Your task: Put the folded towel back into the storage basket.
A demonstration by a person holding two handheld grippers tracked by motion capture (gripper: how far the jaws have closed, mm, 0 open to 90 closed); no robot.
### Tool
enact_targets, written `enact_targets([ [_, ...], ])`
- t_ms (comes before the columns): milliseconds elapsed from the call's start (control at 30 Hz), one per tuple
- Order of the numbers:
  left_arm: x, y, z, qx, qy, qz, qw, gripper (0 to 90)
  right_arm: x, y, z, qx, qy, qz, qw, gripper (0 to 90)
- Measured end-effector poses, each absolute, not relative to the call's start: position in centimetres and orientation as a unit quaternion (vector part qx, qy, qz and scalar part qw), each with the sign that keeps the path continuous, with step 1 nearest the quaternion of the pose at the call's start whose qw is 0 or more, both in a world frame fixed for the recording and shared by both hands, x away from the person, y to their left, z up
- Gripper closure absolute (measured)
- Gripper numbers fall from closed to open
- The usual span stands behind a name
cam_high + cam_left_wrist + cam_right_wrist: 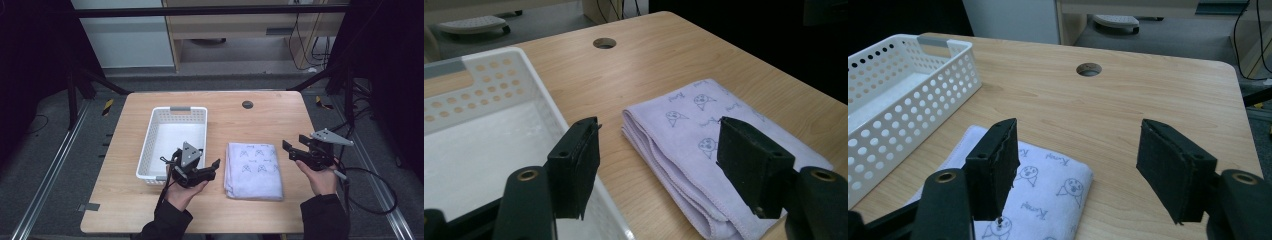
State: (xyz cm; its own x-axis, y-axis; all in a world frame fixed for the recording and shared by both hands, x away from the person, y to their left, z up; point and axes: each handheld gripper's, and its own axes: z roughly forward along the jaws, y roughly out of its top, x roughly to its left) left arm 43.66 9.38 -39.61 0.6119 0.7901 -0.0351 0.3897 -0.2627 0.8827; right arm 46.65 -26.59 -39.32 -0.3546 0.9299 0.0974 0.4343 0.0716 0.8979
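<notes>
A folded lilac towel [253, 170], printed with small cartoon faces and script, lies flat on the counter [260, 120] near its front edge. At its 9 o'clock, just beside it but apart, stands an upright white perforated plastic basket [150, 145] with grey handle grips, long side running front to back.

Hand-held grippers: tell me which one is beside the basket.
The left hand-held gripper. It hangs at the white basket's near right corner, left of the folded towel; the right hand-held gripper is beyond the towel's other side.
</notes>
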Motion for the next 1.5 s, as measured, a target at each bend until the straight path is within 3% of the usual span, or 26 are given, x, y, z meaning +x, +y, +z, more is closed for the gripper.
enact_targets([
  [533,43.4,5.5,-41.6,0.785,0.373,0.2,0.452,32.7,47.5,-26.1,-39.9,0.498,0.687,0.46,0.262,31.2],
  [1500,44.0,3.2,-46.4,0.804,0.396,0.183,0.404,33.5,49.5,-25.1,-44.1,0.506,0.705,0.432,0.244,27.9],
])
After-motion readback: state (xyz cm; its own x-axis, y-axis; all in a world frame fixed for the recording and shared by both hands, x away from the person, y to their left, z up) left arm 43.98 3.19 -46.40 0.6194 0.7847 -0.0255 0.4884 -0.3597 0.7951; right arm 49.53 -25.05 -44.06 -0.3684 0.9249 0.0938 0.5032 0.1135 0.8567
